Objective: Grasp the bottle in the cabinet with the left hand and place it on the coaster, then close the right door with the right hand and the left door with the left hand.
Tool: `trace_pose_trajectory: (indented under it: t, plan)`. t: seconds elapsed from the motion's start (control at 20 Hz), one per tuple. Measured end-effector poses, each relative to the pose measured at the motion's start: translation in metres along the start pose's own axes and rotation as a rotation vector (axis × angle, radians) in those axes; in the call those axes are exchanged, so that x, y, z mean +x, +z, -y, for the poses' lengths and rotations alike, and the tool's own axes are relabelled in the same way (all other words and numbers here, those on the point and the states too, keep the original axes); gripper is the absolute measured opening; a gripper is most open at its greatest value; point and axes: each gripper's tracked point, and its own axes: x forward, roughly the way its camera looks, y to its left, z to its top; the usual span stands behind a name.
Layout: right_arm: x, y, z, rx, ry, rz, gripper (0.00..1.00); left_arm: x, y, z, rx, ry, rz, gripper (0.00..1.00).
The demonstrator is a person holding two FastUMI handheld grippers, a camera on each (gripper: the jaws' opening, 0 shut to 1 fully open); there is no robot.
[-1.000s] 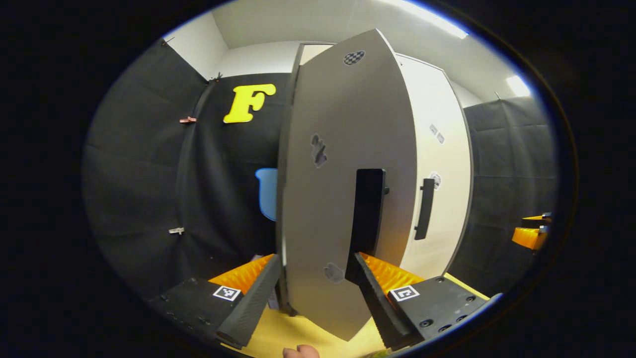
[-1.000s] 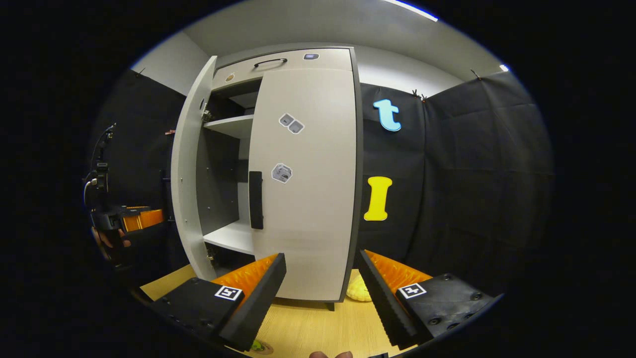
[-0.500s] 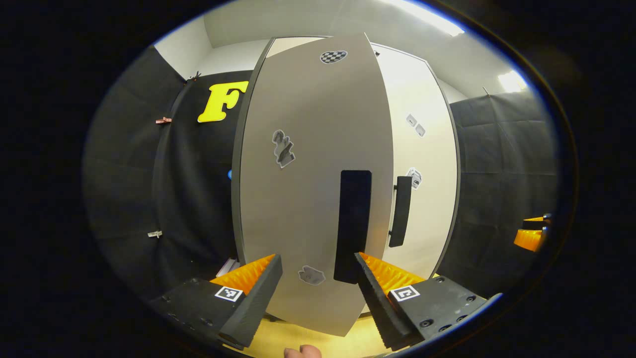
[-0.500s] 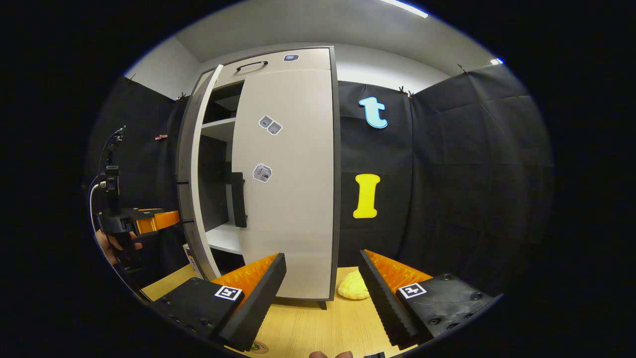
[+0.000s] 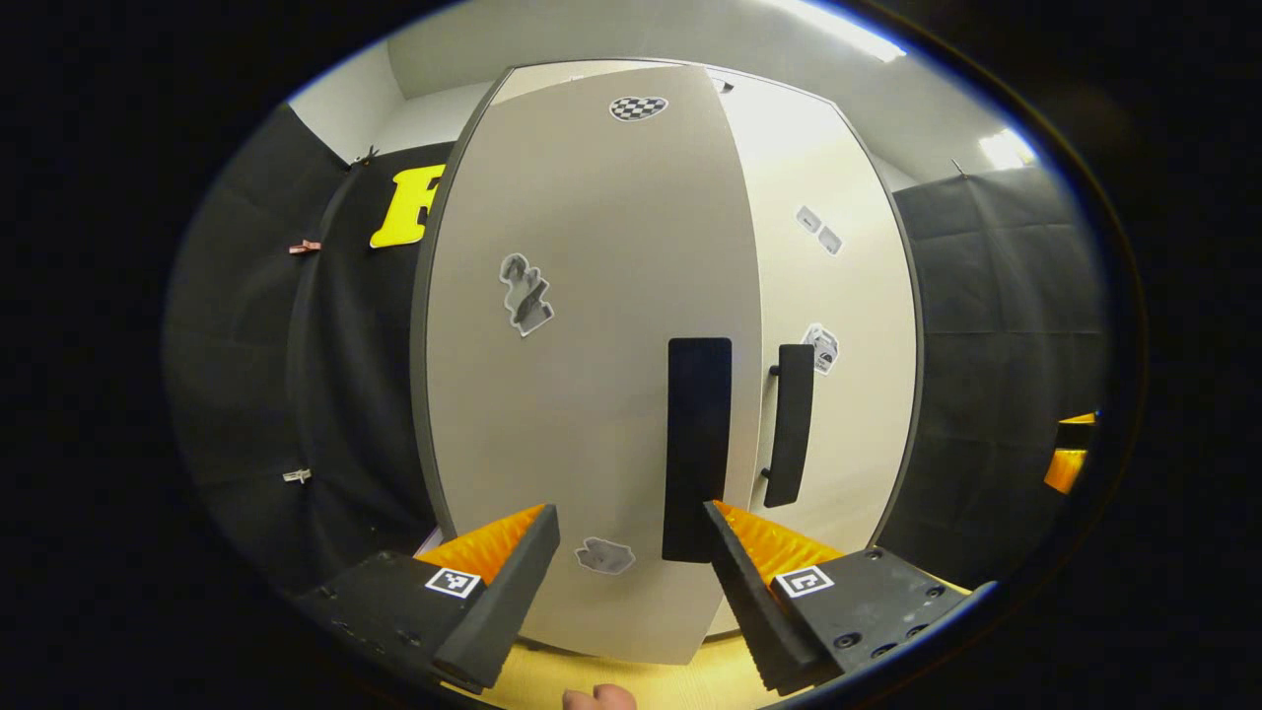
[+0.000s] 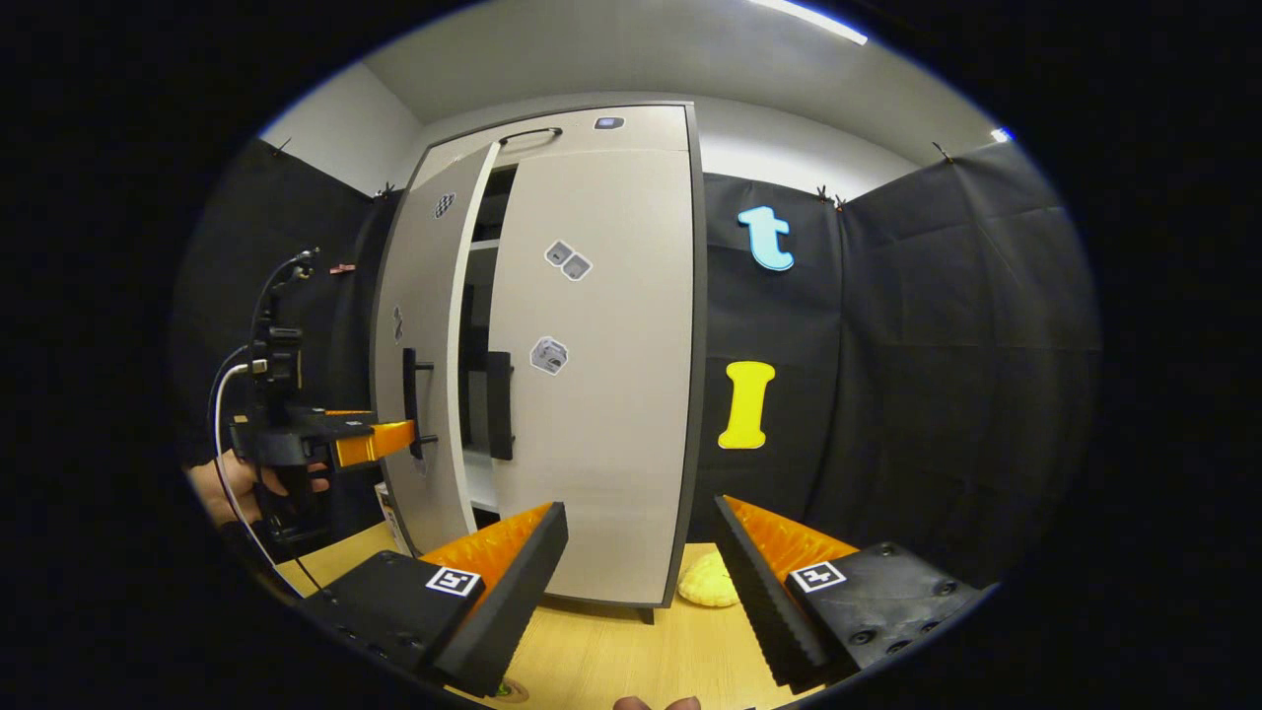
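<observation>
Your left gripper (image 5: 631, 572) is spread wide with nothing between the fingers. It faces the left door (image 5: 582, 375) of the cabinet (image 6: 631, 128) head on, with the door's dark handle (image 5: 698, 449) just above the right finger. From the right gripper view your left gripper (image 6: 399, 439) sits just beside that handle (image 6: 409, 402), tips near the door face; I can't tell whether they touch it. Your hand (image 6: 232, 483) is wrapped round its grip, and a cable (image 6: 225, 414) loops off it.

Left door is nearly home. In the right gripper view a narrow dark gap (image 6: 478, 325) shows between it and the right door (image 6: 601, 375), with a shelf edge visible inside. Right door is flush with the cabinet frame, and its handle (image 6: 500, 404) sits on its left edge, next to the gap. In the left gripper view the two handles stand side by side, the right door's handle (image 5: 791, 424) to the right of the left door's.

Your right gripper (image 6: 636, 592) is also wide apart and holds nothing. It is parked in front of the cabinet, off the right door, above the wooden table (image 6: 611, 661).

Bottle: can't make it out in either view. A small round thing (image 6: 511, 689) shows at the table's near edge, below the right gripper's left finger; too little of it shows to say whether it's the coaster.

A yellow lumpy object (image 6: 708, 582) lies on the table at the cabinet's right front corner.
</observation>
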Motion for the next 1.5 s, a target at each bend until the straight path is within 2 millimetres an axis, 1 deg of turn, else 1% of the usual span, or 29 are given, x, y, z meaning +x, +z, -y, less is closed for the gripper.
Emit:
trace_pose_trajectory:
  t: [0.2, 0.3, 0.5, 0.6, 0.85, 1.2, 1.5]
  plan:
    - [0.001, 0.0, -0.002, 0.006, 0.009, -0.002, 0.98, 0.016, 0.0, 0.004, 0.004, 0.003, 0.002, 0.93]
    - [0.0, 0.001, -0.003, 0.012, 0.012, -0.003, 0.98, 0.02, 0.0, 0.006, 0.005, 0.004, -0.003, 0.94]
    - [0.003, 0.002, -0.005, 0.015, 0.011, -0.002, 0.98, 0.013, 0.003, 0.002, 0.035, 0.021, -0.005, 0.94]
    - [0.003, 0.002, -0.008, 0.013, 0.009, -0.005, 0.98, 0.004, 0.004, -0.001, 0.03, 0.024, -0.004, 0.94]
    - [0.004, 0.007, -0.018, 0.019, 0.019, 0.005, 0.98, -0.03, 0.006, -0.01, -0.015, 0.015, 0.002, 0.94]
    - [0.002, 0.018, -0.035, 0.036, 0.024, 0.029, 0.98, -0.082, 0.024, -0.029, -0.005, 0.031, 0.039, 0.94]
    - [-0.001, 0.023, -0.047, 0.039, 0.009, 0.039, 0.98, -0.122, 0.027, -0.049, -0.02, 0.055, 0.042, 0.94]
